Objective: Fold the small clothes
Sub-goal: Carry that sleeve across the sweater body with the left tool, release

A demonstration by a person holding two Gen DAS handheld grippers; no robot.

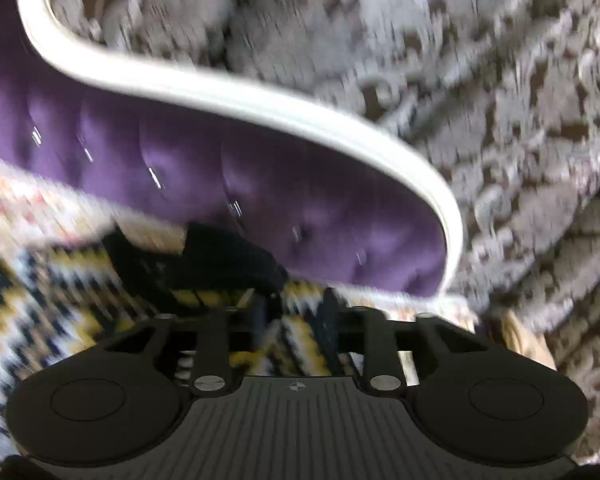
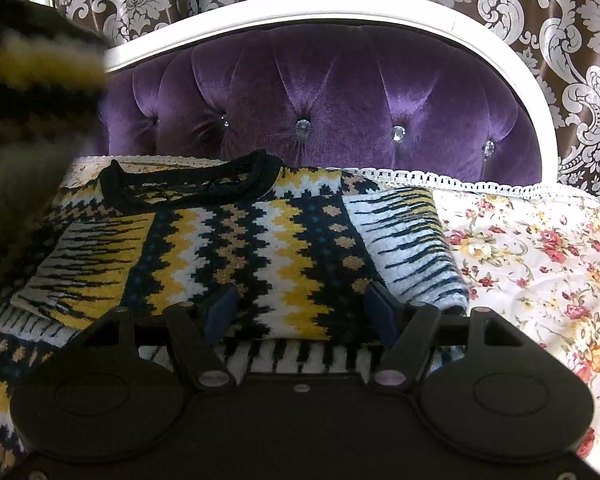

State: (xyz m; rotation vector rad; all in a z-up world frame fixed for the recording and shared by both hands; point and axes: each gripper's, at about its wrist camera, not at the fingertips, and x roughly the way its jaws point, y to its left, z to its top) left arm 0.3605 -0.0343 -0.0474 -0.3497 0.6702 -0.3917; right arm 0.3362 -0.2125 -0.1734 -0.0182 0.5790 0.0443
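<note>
Left wrist view: the whole frame is smeared with motion blur and tilted. The left gripper [image 1: 294, 304] sits low over a knitted sweater [image 1: 60, 312] patterned in yellow, navy and white zigzags. Its fingers stand a small way apart with patterned knit showing between them; whether they pinch any of it, I cannot tell through the blur. The sweater's black collar [image 1: 204, 256] lies just ahead of the fingertips. Beyond it runs a tufted purple headboard [image 1: 220, 168] edged by a white frame [image 1: 260, 100], with a grey and brown damask curtain [image 1: 480, 100] behind.

Right wrist view: this frame is sharp. The right gripper [image 2: 302, 304] hovers over the sweater [image 2: 260, 248] with its blue-padded fingers [image 2: 382, 304] spread wide and nothing between them. The sweater lies flat on a floral bedspread [image 2: 540, 264], black collar [image 2: 188, 184] towards the headboard [image 2: 340, 100], both sleeves folded in over the body. A blurred piece of the same knit [image 2: 32, 80] hangs close to the lens at upper left. The lace trim [image 2: 460, 182] of the bedspread meets the headboard, and the curtain [image 2: 560, 40] fills the background.
</note>
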